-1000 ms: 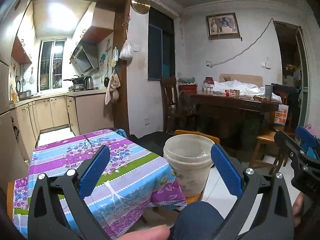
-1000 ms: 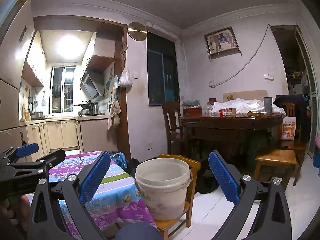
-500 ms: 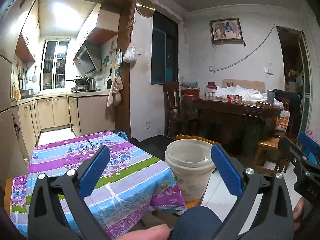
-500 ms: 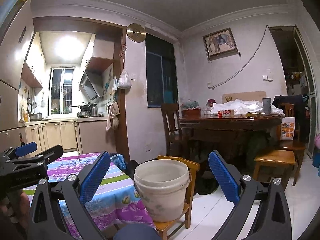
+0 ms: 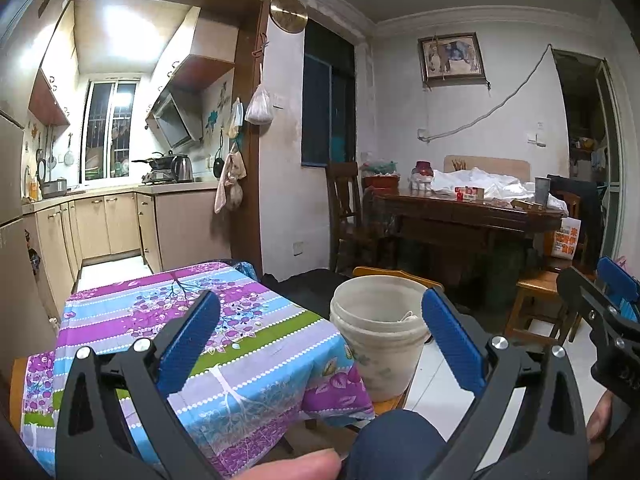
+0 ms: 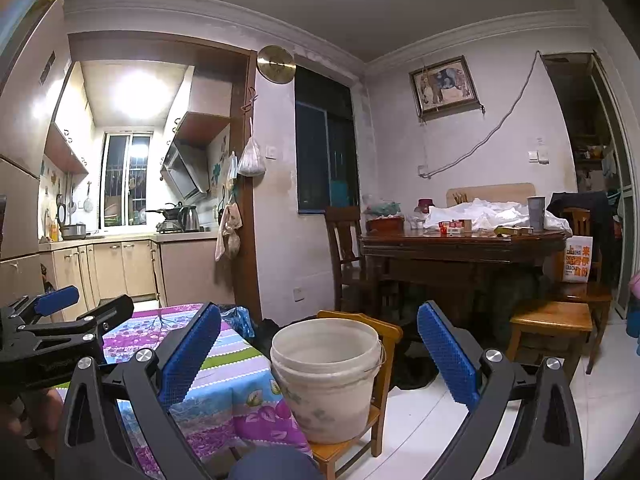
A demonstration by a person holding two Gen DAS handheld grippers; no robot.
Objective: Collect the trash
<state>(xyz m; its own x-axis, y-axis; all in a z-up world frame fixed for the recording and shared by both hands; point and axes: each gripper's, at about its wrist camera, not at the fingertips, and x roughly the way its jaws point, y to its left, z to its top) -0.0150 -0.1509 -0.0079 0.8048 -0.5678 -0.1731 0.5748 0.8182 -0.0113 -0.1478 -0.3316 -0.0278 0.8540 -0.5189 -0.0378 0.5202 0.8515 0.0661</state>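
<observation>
Nothing in hand yet

Both tools, left tool [image 5: 320, 332] and right tool [image 6: 318, 344], spread apart, empty. Bucket [image 6: 326, 376] sits on a wooden chair [image 6: 384, 334] just off the table [image 5: 224, 344] corner. No trash spotted on the cloth; next, search.

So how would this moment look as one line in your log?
left gripper: open, empty | right gripper: open, empty | bucket: on chair, beside table | trash: none held

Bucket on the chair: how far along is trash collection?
Done: the bucket already holds something pale, seen from the left wrist. In hand: nothing; the left hand-held gripper and right hand-held gripper are both open and empty. Left: no loose trash shows on the tablecloth, so possibly little remains here.
</observation>
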